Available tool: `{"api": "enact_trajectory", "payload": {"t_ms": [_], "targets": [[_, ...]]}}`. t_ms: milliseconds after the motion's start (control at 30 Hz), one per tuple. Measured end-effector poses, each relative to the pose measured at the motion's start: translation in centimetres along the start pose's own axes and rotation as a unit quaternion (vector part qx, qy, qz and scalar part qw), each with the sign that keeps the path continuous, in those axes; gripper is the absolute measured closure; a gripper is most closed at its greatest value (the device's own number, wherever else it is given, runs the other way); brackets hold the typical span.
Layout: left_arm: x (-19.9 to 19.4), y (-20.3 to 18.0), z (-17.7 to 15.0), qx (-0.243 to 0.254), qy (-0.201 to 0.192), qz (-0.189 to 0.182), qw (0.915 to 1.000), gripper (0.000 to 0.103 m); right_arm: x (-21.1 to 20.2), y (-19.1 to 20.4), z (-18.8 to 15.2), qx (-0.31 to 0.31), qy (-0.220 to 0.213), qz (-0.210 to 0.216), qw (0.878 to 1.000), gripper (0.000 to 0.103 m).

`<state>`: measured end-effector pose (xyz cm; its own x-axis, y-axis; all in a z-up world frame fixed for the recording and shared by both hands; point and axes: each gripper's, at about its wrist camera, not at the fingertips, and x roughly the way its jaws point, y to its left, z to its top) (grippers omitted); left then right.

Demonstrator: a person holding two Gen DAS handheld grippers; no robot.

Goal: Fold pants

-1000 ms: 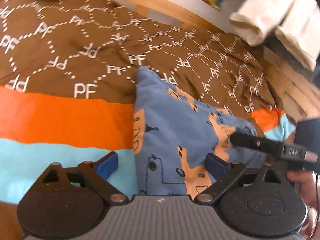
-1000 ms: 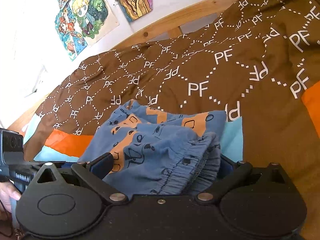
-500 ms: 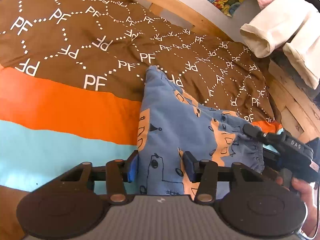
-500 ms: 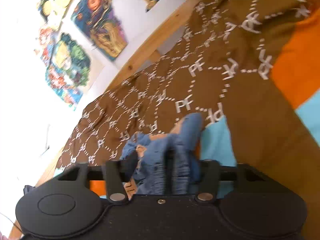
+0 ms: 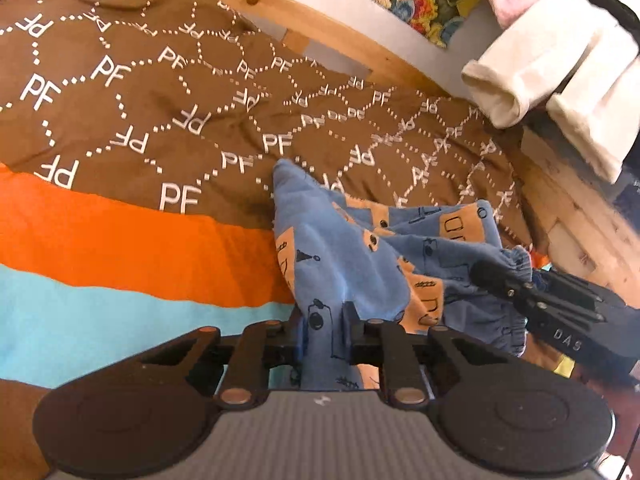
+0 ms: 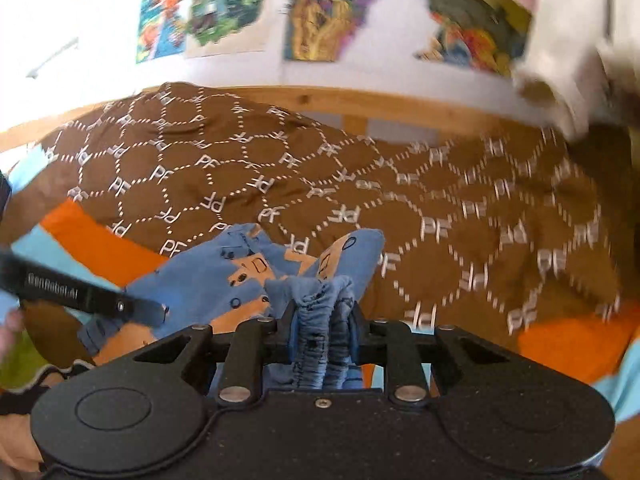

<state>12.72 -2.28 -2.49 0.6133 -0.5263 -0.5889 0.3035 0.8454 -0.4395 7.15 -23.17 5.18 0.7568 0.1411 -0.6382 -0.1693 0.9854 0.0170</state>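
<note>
the pants (image 5: 344,264), blue with orange patches and black line drawings, lay bunched on the blanket (image 5: 120,240), partly raised off it between the two grippers. the left gripper (image 5: 326,336) was clamped on a fold of the blue cloth, its jaws drawn close with the fabric pinched between them and rising from there to a peak further up the bed. the right gripper (image 6: 322,332) was closed on the gathered elastic waistband (image 6: 320,304), which stood crumpled and ribbed between its jaws. in the left view the right gripper (image 5: 500,280) showed at the right edge, its dark finger pressed against the ruffled waistband (image 5: 516,264). in the right view the left gripper (image 6: 156,312) reached in from the left, its finger tip touching the blue cloth of the pants (image 6: 216,276). the blanket was brown with white dotted hexagons and "pf" letters, then an orange band (image 5: 140,248) and a light blue band (image 5: 100,320) nearer the cameras. a wooden bed rail (image 6: 360,102) ran along the far side of the blanket. posters (image 6: 200,4) hung on the white wall above it. a cream garment (image 5: 536,64) hung at the upper right, over the bed's corner. the right view was somewhat blurred toward its right side.
</note>
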Motion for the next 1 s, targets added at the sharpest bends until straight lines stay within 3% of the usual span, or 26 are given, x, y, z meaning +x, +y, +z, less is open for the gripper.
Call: {"api": "enact_trajectory", "payload": {"t_ms": [333, 433, 567, 667, 800, 867, 900, 1000], "targets": [[-2.0, -1.3, 3.5, 0.042, -0.089, 0.012, 0.9950, 0.084, -0.9, 0.9, 4.2, -0.044, -0.070, -0.009, 0.997, 0.081], [-1.8, -0.9, 5.7, 0.042, -0.119, 0.021, 0.9917, 0.084, 0.3, 0.5, 6.2, -0.074, -0.086, -0.001, 0.994, 0.081], [-0.8, 0.8, 7.3, 0.038, -0.143, 0.056, 0.9874, 0.084, 3.6, -0.6, 8.7, -0.063, -0.093, 0.029, 0.993, 0.081], [0.6, 2.7, 7.5, 0.019, -0.133, 0.069, 0.9885, 0.084, 7.1, -0.8, 9.8, -0.061, -0.071, 0.047, 0.995, 0.080], [2.9, 5.4, 6.3, -0.008, -0.085, 0.098, 0.9916, 0.081, 11.8, -0.4, 9.5, -0.060, -0.028, 0.062, 0.996, 0.077], [3.5, 6.2, 5.8, -0.021, -0.069, 0.105, 0.9918, 0.072, 13.8, 0.0, 8.7, -0.065, 0.000, 0.060, 0.996, 0.074], [3.4, 6.4, 5.5, -0.024, -0.072, 0.108, 0.9912, 0.063, 14.5, 0.0, 8.2, -0.063, 0.009, 0.052, 0.997, 0.073], [3.3, 6.5, 5.2, -0.025, -0.075, 0.117, 0.9900, 0.052, 15.2, -1.1, 7.2, -0.015, 0.014, 0.028, 0.999, 0.048]]}}
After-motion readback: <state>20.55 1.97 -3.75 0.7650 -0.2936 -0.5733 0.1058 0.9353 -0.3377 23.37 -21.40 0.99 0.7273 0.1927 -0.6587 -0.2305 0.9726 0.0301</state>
